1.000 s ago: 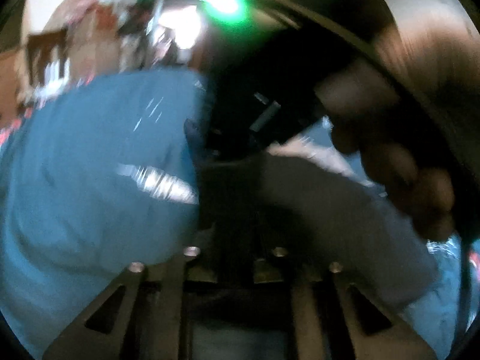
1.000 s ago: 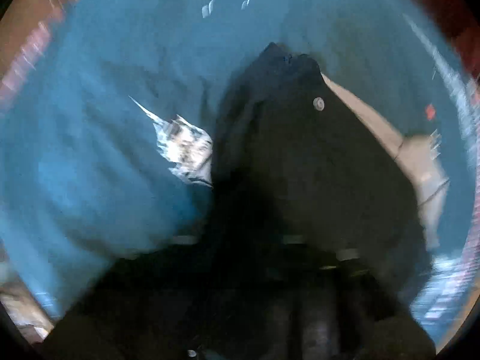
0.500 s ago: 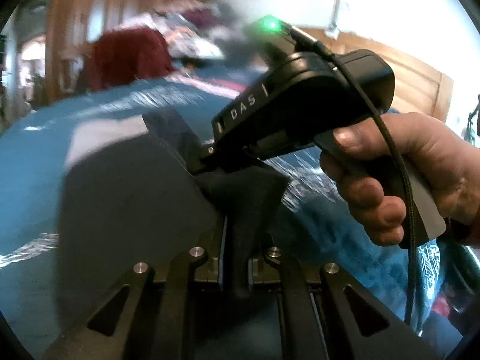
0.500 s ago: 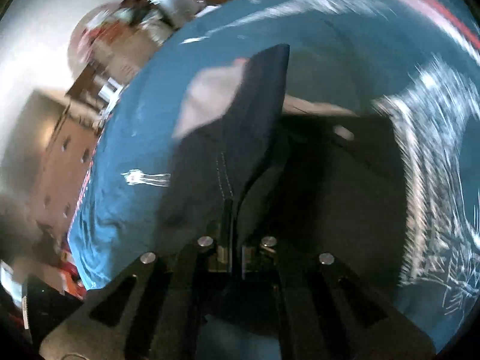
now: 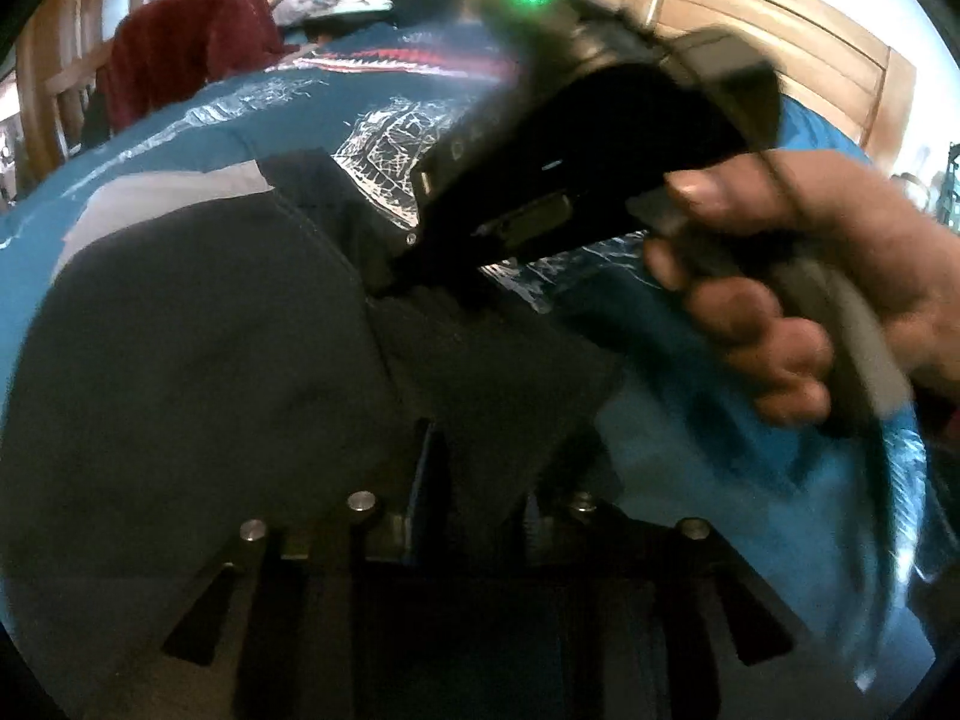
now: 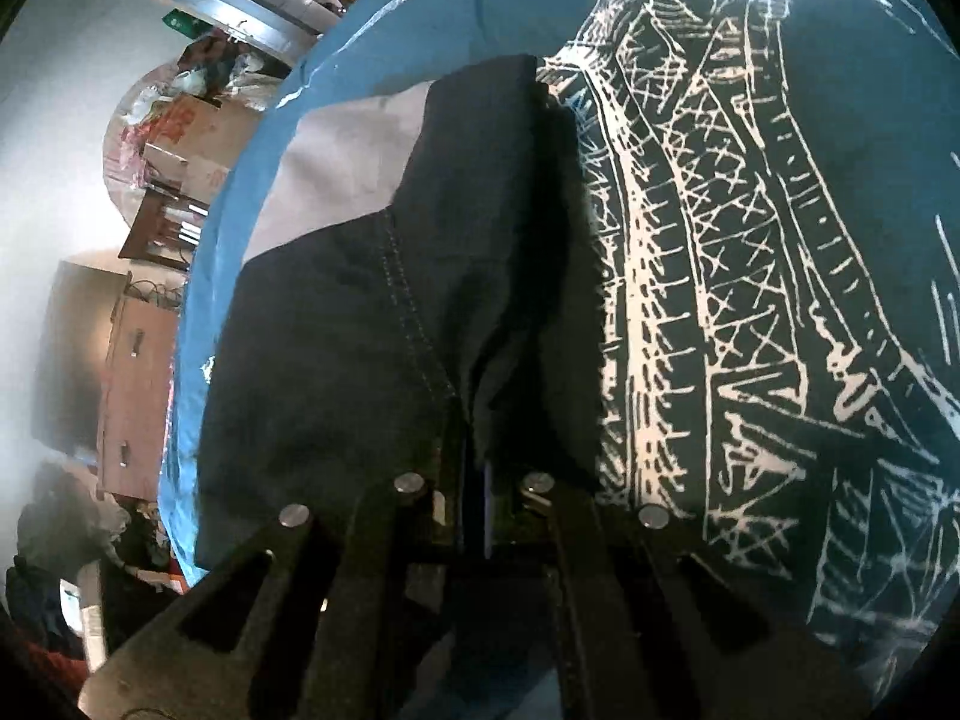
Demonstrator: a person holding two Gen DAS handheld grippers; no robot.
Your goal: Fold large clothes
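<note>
Folding's basically landed, so the hands look like they're in release mode now. Half a second ago the left gripper was pinched tight on a tuft of the dark garment; its jaws have just been opening, and in the left wrist view there's a clear gap between the fingers with a point of cloth sitting loose in it, not squeezed. The right gripper is clamped on the garment's edge, cloth bunching right into the closed fingertips at lower centre of its own view.

The garment itself lies spread across the blue bedspread, filling the left and centre of both frames, with a pale lining patch showing at upper left. The right hand and its handle fill the upper right of the left view, a bit blurred.

My guess: this fold is laid down, and the right side lets go next, then another fold or a smoothing pass.
</note>
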